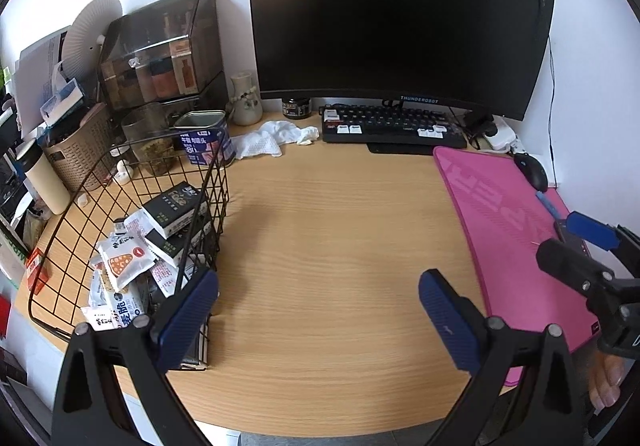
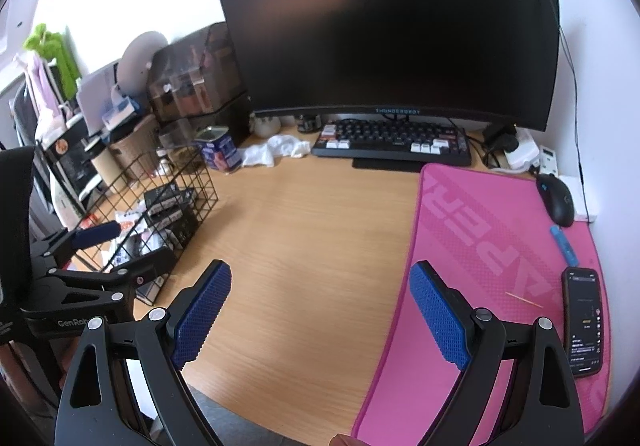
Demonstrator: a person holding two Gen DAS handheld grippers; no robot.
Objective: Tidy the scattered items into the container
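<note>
Both tongs hang above the pale wood-grain table [image 1: 320, 246] with their blue-padded jaws spread wide and nothing between them — the left tongs [image 1: 319, 322] just beside the black wire-grid basket [image 1: 100, 205], the right tongs [image 2: 320, 320] over bare wood at the edge of the pink desk mat [image 2: 480, 246]. That basket, to the left of and slightly ahead of the left tongs, already holds a heap of white snack packets [image 1: 124, 262] and black boxes with pale lettering [image 1: 176, 205], so most of the tidying looks done. On the open wood ahead of either pair nothing loose lies within easy reach; the nearest stray thing is a crumpled white cloth [image 1: 276, 137] far ahead, close to the dark keyboard [image 1: 392, 125] under the black curved monitor [image 1: 400, 17], and it sprawls crosswise, its long axis running left to right. It sits ahead and a little left of both pairs, so the left tongs seem the nearer, with the shorter way back to the basket. On the mat to the right of the right tongs lie a black phone [image 2: 583, 320], a thin wooden toothpick [image 2: 524, 300] and a small blue strip [image 2: 564, 246], all nearer the right hand — whether any counts as clutter I cannot tell.
</note>
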